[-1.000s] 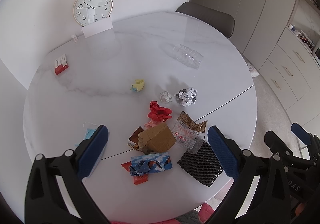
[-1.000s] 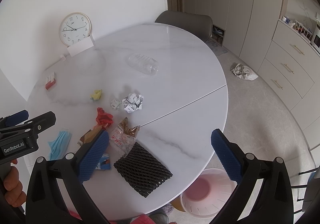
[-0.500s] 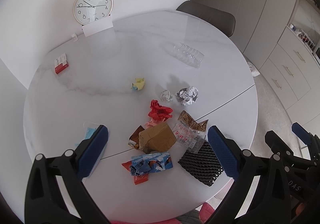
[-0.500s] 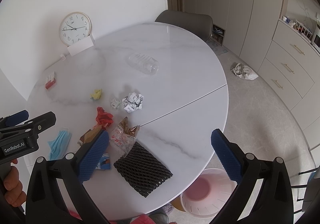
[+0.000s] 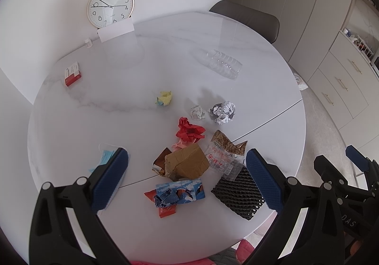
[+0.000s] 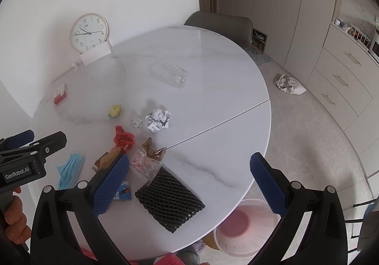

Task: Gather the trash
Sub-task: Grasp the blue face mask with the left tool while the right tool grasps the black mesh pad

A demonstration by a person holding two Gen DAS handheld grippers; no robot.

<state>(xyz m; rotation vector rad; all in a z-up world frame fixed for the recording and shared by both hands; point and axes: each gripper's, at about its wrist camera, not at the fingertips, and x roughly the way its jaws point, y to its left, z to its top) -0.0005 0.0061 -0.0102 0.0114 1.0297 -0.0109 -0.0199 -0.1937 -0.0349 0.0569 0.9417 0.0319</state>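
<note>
Hovering over round white bench (image 5: 165,56) | left hand-held gripper (image 5: 187,179) wide, empty | right hand-held gripper (image 6: 189,177) wide, empty | trash near front edge: box (image 5: 187,164), black net (image 6: 169,201), red paper (image 5: 189,132) | bottle (image 6: 170,74) farther back | pink bin (image 6: 246,224) on floor | clock (image 6: 89,32) by wall

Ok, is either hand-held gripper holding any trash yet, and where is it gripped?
Nothing is held. The left hand-held gripper and right hand-held gripper are both open above the table.
</note>
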